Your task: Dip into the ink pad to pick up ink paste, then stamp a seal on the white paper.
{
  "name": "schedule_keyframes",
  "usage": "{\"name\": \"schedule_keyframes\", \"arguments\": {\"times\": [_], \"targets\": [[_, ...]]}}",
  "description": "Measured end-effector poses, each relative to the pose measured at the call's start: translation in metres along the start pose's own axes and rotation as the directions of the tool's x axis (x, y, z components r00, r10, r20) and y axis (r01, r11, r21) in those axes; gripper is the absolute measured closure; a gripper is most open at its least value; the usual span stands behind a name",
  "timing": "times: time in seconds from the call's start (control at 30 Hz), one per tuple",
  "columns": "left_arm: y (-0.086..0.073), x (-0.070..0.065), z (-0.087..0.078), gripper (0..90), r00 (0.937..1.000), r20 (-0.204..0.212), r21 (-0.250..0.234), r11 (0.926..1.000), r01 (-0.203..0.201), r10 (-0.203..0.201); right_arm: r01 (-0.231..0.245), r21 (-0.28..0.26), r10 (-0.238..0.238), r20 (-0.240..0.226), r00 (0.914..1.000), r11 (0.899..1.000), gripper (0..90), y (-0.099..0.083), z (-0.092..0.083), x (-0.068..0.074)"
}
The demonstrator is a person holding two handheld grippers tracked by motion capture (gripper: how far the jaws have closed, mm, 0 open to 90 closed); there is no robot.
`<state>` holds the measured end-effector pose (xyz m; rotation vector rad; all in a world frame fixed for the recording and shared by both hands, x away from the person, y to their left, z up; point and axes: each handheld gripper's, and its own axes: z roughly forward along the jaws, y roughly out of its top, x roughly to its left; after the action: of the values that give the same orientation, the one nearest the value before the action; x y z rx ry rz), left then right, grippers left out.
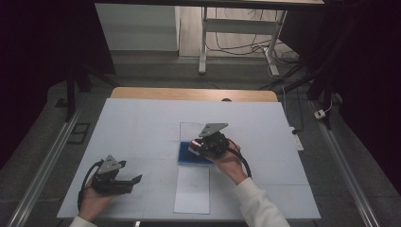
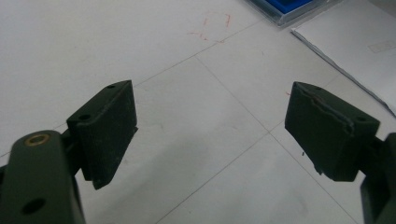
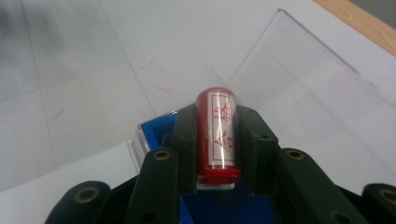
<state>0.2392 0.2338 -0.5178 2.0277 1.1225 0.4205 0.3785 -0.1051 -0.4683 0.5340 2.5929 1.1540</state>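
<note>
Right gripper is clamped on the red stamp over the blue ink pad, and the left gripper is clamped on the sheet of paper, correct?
Not quite. The left gripper holds nothing: in the left gripper view its jaws stand wide apart over bare table, with the sheet of paper off to the side. The rest stands: the right gripper is clamped on the red stamp over the blue ink pad.

Stamp (image 3: 218,133): red cylinder with a white label bearing red characters; clamped between the two black jaws of the right gripper (image 3: 217,140), lengthwise along them, one end pointing away from the camera.
Stamp place: over the blue ink pad (image 3: 154,130); whether it touches the pad cannot be told.
Ink pad: flat blue square in a clear case, on the white table near the middle (image 1: 187,153).
Lid (image 3: 308,93): clear plastic, swung open, lying beyond the pad.
</note>
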Motion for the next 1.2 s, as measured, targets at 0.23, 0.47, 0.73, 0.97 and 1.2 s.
{"name": "schedule_keyframes", "arguments": {"times": [0.23,0.47,0.73,0.97,1.2], "targets": [[0.000,0.000,0.000,16.9,1.0000,0.000,0.000,1.0000,0.000,0.000,0.002,-0.010,-0.002,0.002,1.0000,1.000,70.2,0.000,-0.004,0.000],[0.000,0.000,0.000,16.9,1.0000,0.001,-0.001,1.0000,0.001,-0.001,0.010,-0.008,-0.010,0.005,0.9999,1.000,70.2,0.000,-0.007,0.001],[0.000,0.000,-0.001,16.9,1.0000,0.000,-0.004,1.0000,0.002,-0.002,0.032,-0.022,-0.032,-0.006,0.9995,0.999,70.2,0.002,-0.015,0.007],[0.001,0.001,-0.001,16.9,1.0000,0.004,-0.007,1.0000,0.003,-0.003,0.038,-0.031,-0.038,-0.017,0.9991,0.999,70.2,0.003,-0.023,0.014],[0.001,0.001,-0.002,16.9,1.0000,0.003,-0.009,0.9999,0.005,-0.005,0.037,-0.021,-0.038,-0.027,0.9989,0.999,70.2,0.001,-0.027,0.018]]}}
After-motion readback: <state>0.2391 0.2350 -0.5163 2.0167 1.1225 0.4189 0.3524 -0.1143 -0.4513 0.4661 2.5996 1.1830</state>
